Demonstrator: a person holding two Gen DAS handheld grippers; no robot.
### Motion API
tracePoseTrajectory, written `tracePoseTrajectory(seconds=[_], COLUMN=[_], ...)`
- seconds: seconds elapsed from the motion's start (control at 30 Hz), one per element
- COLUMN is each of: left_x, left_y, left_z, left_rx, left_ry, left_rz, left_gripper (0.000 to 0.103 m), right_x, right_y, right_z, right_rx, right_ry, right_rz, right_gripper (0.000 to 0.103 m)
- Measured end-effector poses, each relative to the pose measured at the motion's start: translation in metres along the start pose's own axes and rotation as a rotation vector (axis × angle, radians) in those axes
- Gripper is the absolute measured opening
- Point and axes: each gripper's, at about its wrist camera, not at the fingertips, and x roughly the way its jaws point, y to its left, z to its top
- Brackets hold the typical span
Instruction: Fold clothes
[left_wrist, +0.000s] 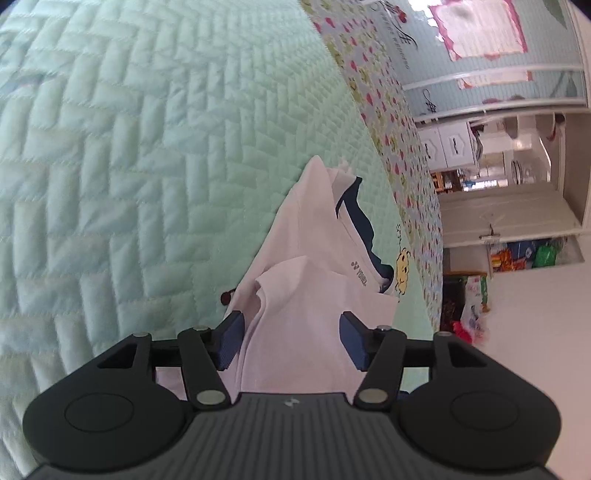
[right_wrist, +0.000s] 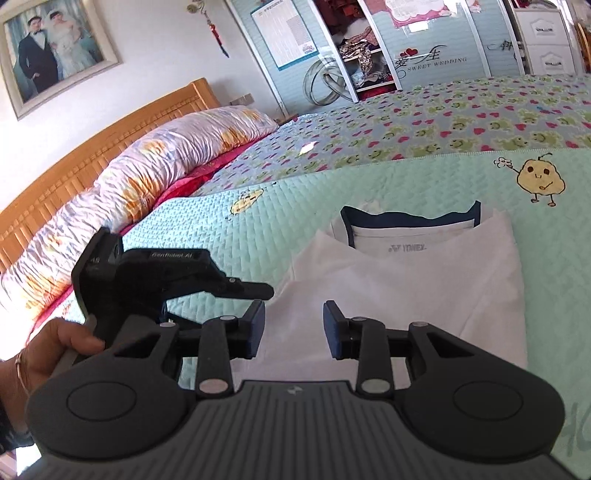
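Observation:
A white T-shirt (right_wrist: 399, 280) with a navy collar (right_wrist: 410, 217) lies folded on the mint-green quilt (right_wrist: 295, 218), sides turned in, collar at the far end. My right gripper (right_wrist: 293, 330) hovers open over the shirt's near edge, nothing between its blue pads. The left gripper (right_wrist: 255, 291) shows in the right wrist view at the shirt's left edge, held by a hand (right_wrist: 55, 354). In the left wrist view the same white T-shirt (left_wrist: 310, 258) runs away from my left gripper (left_wrist: 291, 341), which is open with shirt fabric lying between its fingers.
The quilt (left_wrist: 129, 184) covers a bed with a heart-and-frog sheet (right_wrist: 443, 125), a floral pillow (right_wrist: 166, 162) and a wooden headboard (right_wrist: 92, 155). A wardrobe (right_wrist: 369, 48) stands beyond the bed. The left wrist view shows a doorway (left_wrist: 517, 177) and bags on the floor (left_wrist: 476, 295).

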Motion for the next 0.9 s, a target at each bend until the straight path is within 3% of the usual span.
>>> tracePoseTrajectory(seconds=[0.13,0.4,0.53,0.57,0.6,0.83,0.9], left_x=[-0.033,-0.09,-0.102,-0.103,-0.105,-0.109,-0.115], left_y=[0.019,0.053,0.058,0.059,0.059,0.058,0.062], left_z=[-0.022,-0.064,-0.07,-0.071,-0.072,-0.08,-0.086], left_rx=[-0.13,-0.16,-0.118,-0.105,-0.092,-0.025,-0.029], left_ry=[-0.044,-0.101,-0.1,-0.095,-0.089,-0.07,-0.083], left_rz=[-0.024,-0.012,-0.006,-0.005,-0.004,-0.023,-0.035], left_gripper=[0.066,0.069,0.069,0.069,0.069,0.07,0.07], right_x=[0.02,0.097,0.143,0.151,0.153,0.147,0.138], right_y=[-0.014,0.006,-0.006,-0.011,-0.016,-0.018,-0.009], right_z=[0.007,0.029,0.013,0.007,0.002,-0.003,0.001], right_rx=[0.141,0.208,0.27,0.288,0.307,0.327,0.296], right_ry=[-0.009,0.137,0.287,0.315,0.321,0.306,0.274], right_rz=[0.043,0.239,0.16,0.129,0.102,0.104,0.091], right_gripper=[0.039,0.037,0.033,0.007,0.0,0.0,0.009])
